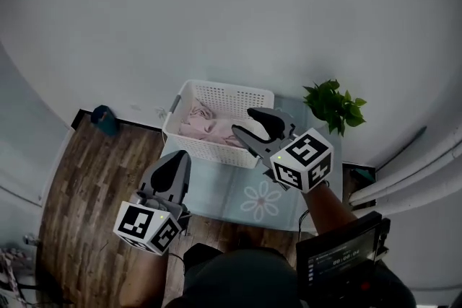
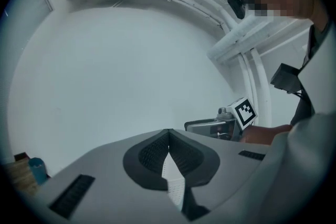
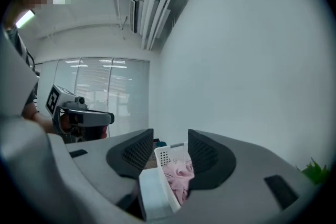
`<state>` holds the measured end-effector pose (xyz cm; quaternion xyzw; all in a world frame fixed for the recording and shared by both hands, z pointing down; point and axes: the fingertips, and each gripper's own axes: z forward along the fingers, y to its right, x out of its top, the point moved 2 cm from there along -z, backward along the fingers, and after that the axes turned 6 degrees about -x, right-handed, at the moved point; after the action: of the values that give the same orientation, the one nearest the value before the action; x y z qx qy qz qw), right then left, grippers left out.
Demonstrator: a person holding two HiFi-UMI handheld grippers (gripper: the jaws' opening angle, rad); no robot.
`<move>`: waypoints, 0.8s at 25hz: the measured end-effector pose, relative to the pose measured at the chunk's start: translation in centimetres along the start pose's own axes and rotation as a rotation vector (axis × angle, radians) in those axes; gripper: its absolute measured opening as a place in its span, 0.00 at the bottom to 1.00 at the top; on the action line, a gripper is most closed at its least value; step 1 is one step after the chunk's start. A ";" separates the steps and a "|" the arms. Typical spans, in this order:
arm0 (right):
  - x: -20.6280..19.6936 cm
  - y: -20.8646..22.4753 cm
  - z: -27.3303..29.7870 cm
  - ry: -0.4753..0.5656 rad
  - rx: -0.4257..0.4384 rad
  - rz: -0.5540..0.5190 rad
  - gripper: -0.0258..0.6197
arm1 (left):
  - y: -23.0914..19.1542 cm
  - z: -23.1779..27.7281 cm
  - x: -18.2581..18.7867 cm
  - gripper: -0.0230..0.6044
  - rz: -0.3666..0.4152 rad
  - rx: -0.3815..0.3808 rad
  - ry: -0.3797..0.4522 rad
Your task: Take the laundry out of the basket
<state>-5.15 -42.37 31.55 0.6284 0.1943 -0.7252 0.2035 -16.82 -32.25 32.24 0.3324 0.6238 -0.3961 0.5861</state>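
Floor: dark wood planks (image 1: 94, 177) on the left, with a pale blue-green mat (image 1: 231, 191) bearing a white flower print laid over them on the right.

Left claw (image 1: 178, 156): held low and nearest the body over the mat's left edge, pointing up toward the basket. Its ribbed dark pads are clenched tip to tip with nothing between them.

Right claw (image 1: 242, 120): held higher on an outstretched bare forearm (image 1: 328, 209), over the basket's front right corner. It is released; the jaws stand apart and grip nothing, and the basket shows beyond the gap.

Laundry basket (image 1: 231, 92): white perforated plastic, rectangular, sitting on the far end of the mat against the wall.

Laundry (image 1: 198, 119): crumpled pink cloth lying inside the basket, toward its left half.

Room: plain grey-white wall (image 1: 231, 11). A leafy green plant (image 1: 333, 106) sits just right of the basket. A small blue object (image 1: 105, 119) lies on the floor at the wall, to the left. White pipes (image 1: 411, 169) run far right.
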 end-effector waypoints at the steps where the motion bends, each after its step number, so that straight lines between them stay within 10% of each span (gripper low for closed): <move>1: -0.3 0.5 1.0 -0.011 0.020 0.002 0.36 | -0.8 0.5 -0.1 0.04 0.012 0.021 -0.015; 20: -17.8 3.1 20.2 -0.590 0.299 -0.129 0.76 | -15.5 5.0 -7.6 0.06 -0.065 0.169 -0.144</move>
<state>-18.01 -54.88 51.86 0.4005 0.0578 -0.9078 0.1099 -27.41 -43.54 41.43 0.3309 0.5548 -0.4891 0.5861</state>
